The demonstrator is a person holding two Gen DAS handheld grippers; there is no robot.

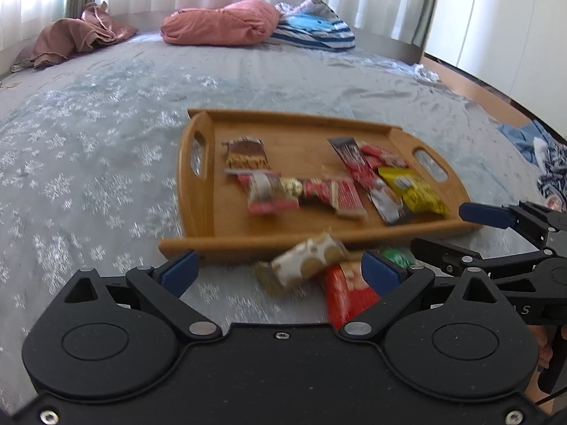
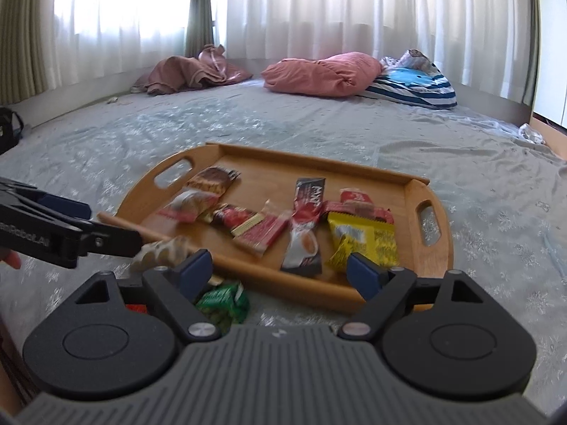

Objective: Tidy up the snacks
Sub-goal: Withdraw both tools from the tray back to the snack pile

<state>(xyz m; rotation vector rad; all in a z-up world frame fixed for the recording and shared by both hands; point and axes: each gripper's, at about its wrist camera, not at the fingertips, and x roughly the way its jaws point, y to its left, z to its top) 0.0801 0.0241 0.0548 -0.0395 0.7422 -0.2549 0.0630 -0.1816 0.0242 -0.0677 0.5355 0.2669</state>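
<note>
A wooden tray (image 1: 198, 219) (image 2: 436, 248) lies on the bed and holds several snack packets, among them a yellow one (image 1: 414, 191) (image 2: 368, 237) and a dark stick packet (image 2: 304, 226). In front of the tray lie a white-and-tan packet (image 1: 304, 262) (image 2: 163, 251), a red packet (image 1: 349, 292) and a green packet (image 1: 398, 256) (image 2: 223, 302). My left gripper (image 1: 280, 271) is open, its fingers either side of the white-and-tan and red packets. My right gripper (image 2: 280, 272) is open and empty above the tray's near edge.
The grey snowflake bedspread (image 1: 88, 163) surrounds the tray. A pink pillow (image 1: 219, 23), a striped cushion (image 1: 319, 32) and a brown cloth (image 1: 74, 37) lie at the far side. Clothes (image 1: 538, 148) lie at the right edge.
</note>
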